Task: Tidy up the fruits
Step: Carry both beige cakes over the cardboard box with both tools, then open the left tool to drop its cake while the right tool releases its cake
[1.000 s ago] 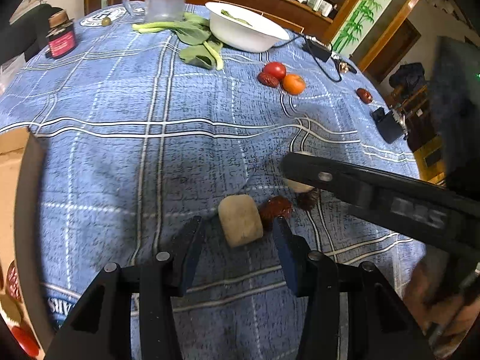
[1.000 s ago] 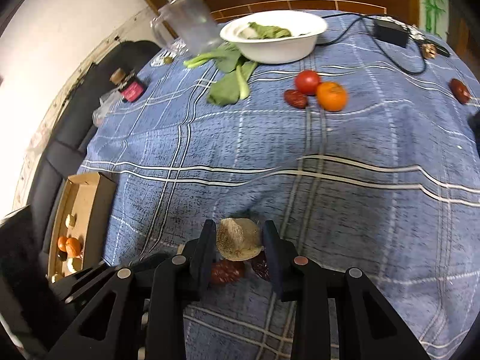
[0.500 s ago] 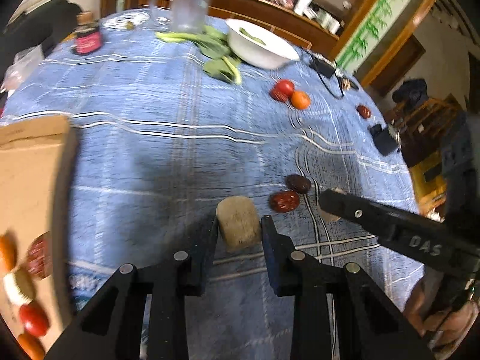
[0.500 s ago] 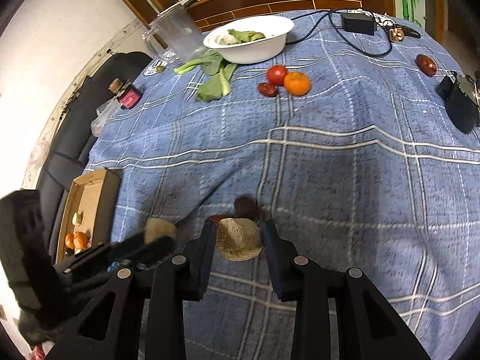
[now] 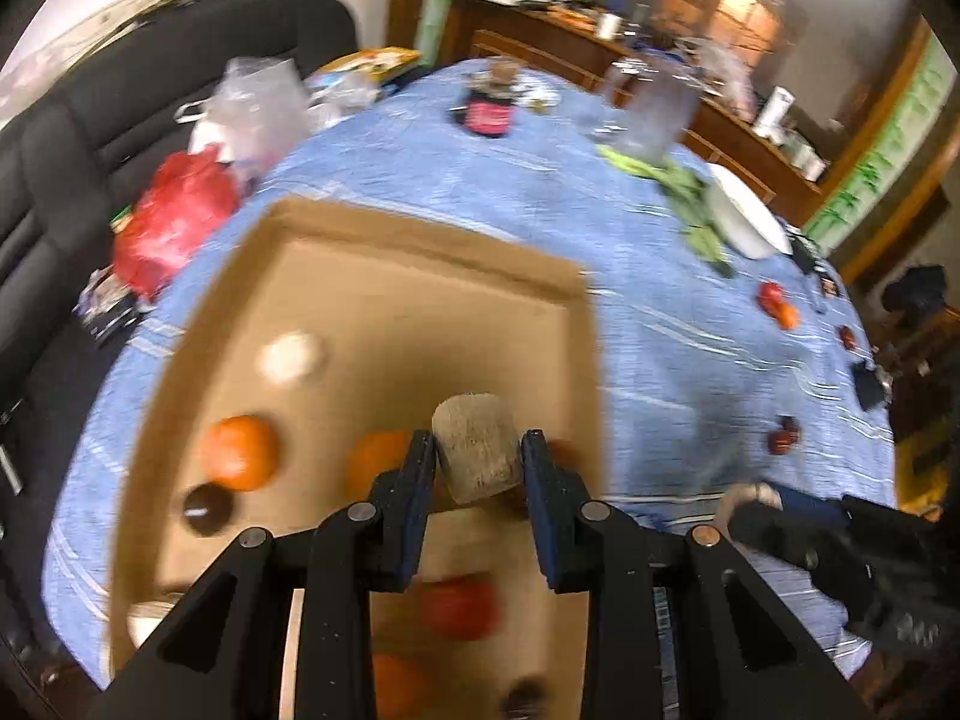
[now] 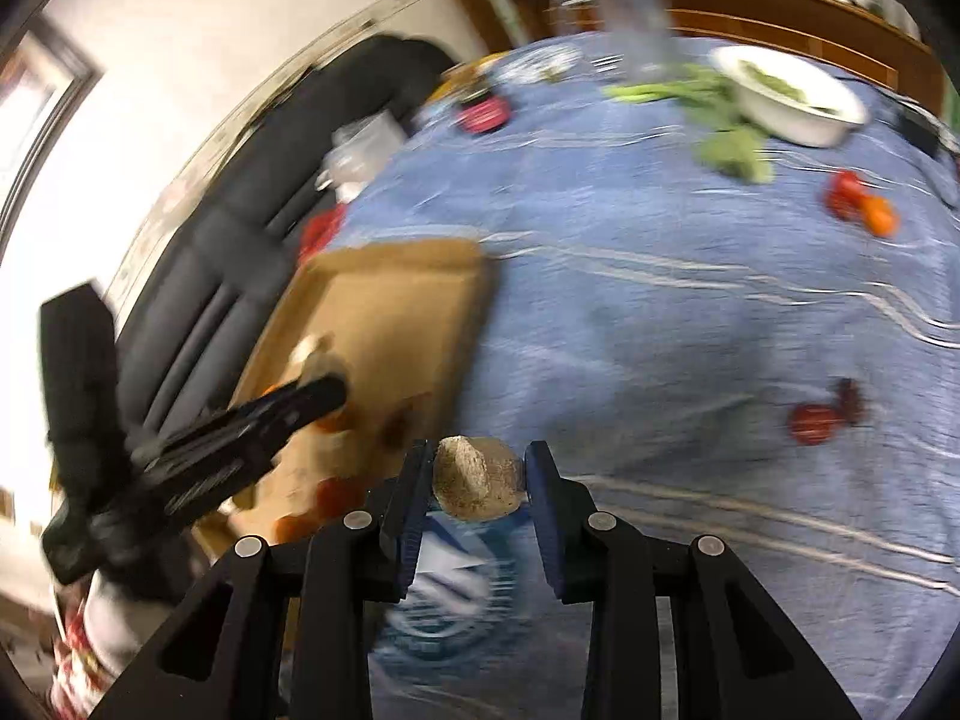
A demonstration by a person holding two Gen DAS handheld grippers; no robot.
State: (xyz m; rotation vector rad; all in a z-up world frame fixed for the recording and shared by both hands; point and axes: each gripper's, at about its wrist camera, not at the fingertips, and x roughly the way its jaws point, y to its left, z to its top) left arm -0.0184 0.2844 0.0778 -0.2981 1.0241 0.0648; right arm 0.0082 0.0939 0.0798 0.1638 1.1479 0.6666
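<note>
My left gripper (image 5: 477, 450) is shut on a tan, rough-skinned fruit (image 5: 477, 447) and holds it above the cardboard box (image 5: 420, 300). The box holds oranges (image 5: 240, 453), a white fruit (image 5: 291, 357), a red fruit (image 5: 459, 606) and a dark one (image 5: 207, 510). My right gripper (image 6: 478, 477) is shut on a second tan fruit (image 6: 477, 477), held above the blue tablecloth (image 6: 660, 330) just right of the box (image 6: 384, 324). The left gripper also shows in the right wrist view (image 6: 324, 393), over the box.
Red dates (image 6: 816, 420) lie on the cloth to the right. A tomato and orange (image 6: 861, 210), greens (image 6: 732, 150), a white bowl (image 6: 792, 96), a clear jug (image 5: 657, 114) and a small jar (image 5: 489, 114) stand farther back. A black sofa with bags (image 5: 180, 210) lies left.
Both grippers have swung left with their tan fruits. The left one has gone from the cloth to above the box; the right one has come near the box's right edge.
</note>
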